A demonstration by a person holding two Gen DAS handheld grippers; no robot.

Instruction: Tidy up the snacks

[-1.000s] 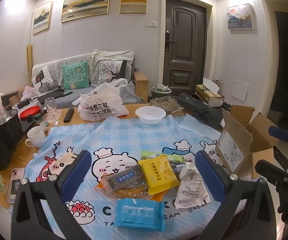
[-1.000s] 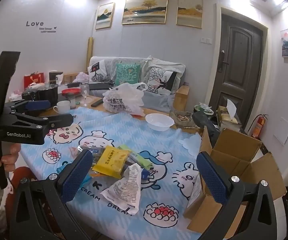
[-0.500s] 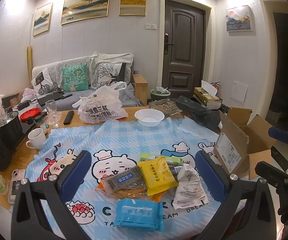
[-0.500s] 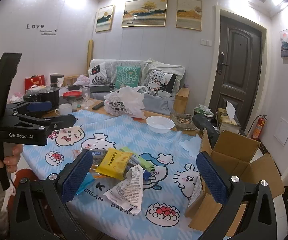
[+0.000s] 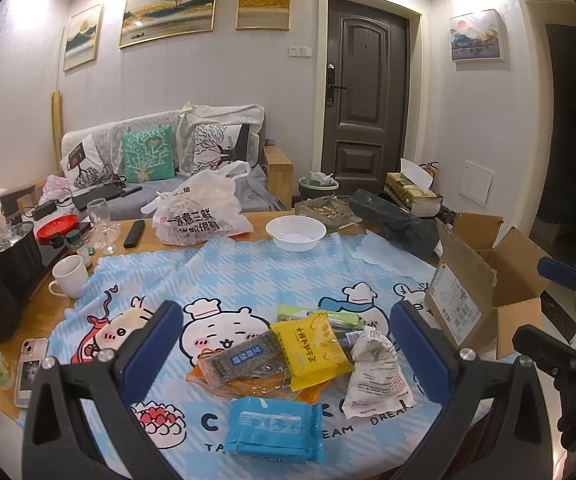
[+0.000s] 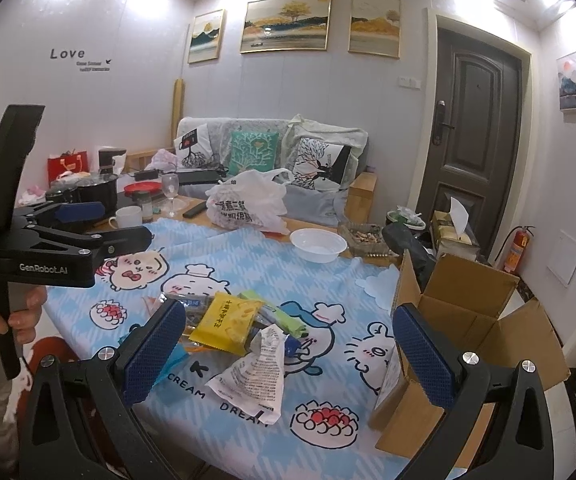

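I see a big table with a blue checked cloth [image 5: 256, 276] that fills the middle of both views. It has little cartoon animals on it.

At the right edge of the left view sits an open cardboard box [image 5: 484, 284], with its flaps up, on the cloth's right side. In the right view the same box [image 6: 468, 320] is in the lower right.

A white plastic bag [image 5: 198, 216] with writing sits at the far side of the table, above the middle of the frame. Just right of it is a white bowl [image 5: 296, 233].

The snacks lie in a pile in the lower middle of the left view. A blue packet [image 5: 274, 428] is lowest in the frame. Above it is a clear packet with dark strips [image 5: 244, 360], touching a yellow packet [image 5: 312, 346]. A crumpled white packet [image 5: 376, 376] is to the right, and a green packet [image 5: 316, 315] peeks out above the yellow one.

My left gripper [image 5: 284, 360] is wide apart and holds nothing; it hangs over the pile. My right gripper [image 6: 288, 354] is wide apart too, with nothing in it.

A white mug [image 5: 70, 278] stands at the left of the cloth.
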